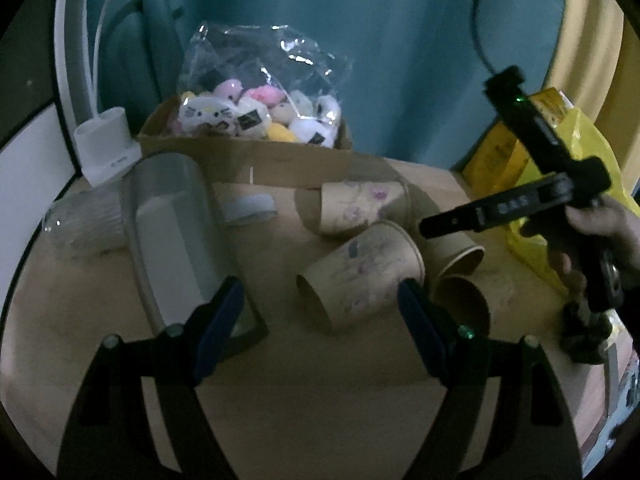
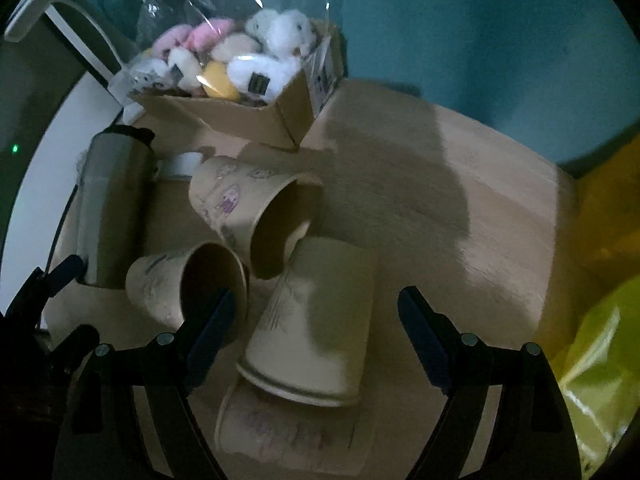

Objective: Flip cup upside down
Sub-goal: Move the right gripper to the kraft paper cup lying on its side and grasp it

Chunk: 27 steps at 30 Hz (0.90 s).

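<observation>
A: Logging both wrist views. Four paper cups clustered on the wooden table [image 1: 280, 408]. Nearest to the left gripper [image 1: 322, 330] is a printed cup [image 1: 360, 276] lying on its side, base toward the camera, mouth toward the right.

B: Jaw state, left?

A: Blue pads spread wide, nothing between them; the printed cup lies just ahead of the gap, not touched.

B: Right side?

A: The right gripper [image 2: 316, 330] also stands apart and empty. An upside-down cup [image 2: 316, 320] sits between its pads without contact on either side that I can see, rim down over another cup [image 2: 288, 436] lying flat beneath it.

B: Remaining cups?

A: Two on their sides in the right wrist view: a left side cup [image 2: 176, 288], mouth facing the camera, just behind the left pad, and a rear cup [image 2: 256, 208], mouth touching the upside-down cup's base.

B: Surroundings?

A: Grey bottle [image 2: 112, 204] lying at left. Cardboard box [image 2: 240, 120] at the back holding a clear bag of plush toys [image 2: 240, 56]. Yellow bag [image 2: 600, 360] at right. Teal curtain [image 1: 400, 60] behind. White stand [image 1: 106, 144] at far left.
</observation>
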Motion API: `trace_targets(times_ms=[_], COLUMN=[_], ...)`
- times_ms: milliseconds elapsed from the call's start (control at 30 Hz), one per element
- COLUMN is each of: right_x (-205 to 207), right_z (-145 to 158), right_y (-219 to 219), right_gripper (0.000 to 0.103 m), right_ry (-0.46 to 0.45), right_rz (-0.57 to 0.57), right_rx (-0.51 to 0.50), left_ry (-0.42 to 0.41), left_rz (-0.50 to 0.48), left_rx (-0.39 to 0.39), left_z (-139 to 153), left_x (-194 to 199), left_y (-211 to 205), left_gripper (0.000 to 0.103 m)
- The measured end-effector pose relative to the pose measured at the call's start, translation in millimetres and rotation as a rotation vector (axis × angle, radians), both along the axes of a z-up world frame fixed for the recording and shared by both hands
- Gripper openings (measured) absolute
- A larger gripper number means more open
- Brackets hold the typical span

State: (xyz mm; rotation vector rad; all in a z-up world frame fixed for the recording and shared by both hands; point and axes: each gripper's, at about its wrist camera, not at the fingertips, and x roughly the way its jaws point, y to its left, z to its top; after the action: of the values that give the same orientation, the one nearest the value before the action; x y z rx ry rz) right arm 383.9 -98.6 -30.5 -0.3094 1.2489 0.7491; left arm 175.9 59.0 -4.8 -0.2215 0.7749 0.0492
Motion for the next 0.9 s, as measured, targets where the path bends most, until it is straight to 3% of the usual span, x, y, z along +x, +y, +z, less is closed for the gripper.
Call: trace_targets(times_ms=[133, 233, 700, 800, 900], right_x=[7, 11, 11, 8, 1], right_z=[-8, -16, -19, -17, -5], right_y=[7, 8, 12, 13, 8], right_gripper=[0.069, 0.067, 0.068, 0.067, 0.067], right_ry=[0.029, 0.069, 0.087, 0.065, -0.02], right_rz=[0.031, 0.044, 0.1, 0.112, 0.112], right_rx=[-0.028, -0.028, -0.023, -0.014, 0.026], left_ry=[0.004, 0.011, 0.015, 0.018, 0.015], left_rz=[0.002, -0.004, -0.017, -0.013, -0.016], left_rx=[-0.005, -0.007, -0.014, -0.014, -0.01], left_z=[-1, -2, -3, -3, -2], left_x=[1, 3, 0, 0, -1], left_y=[0, -3, -11, -11, -12], left_gripper=[0.081, 0.081, 0.081, 0.081, 0.081])
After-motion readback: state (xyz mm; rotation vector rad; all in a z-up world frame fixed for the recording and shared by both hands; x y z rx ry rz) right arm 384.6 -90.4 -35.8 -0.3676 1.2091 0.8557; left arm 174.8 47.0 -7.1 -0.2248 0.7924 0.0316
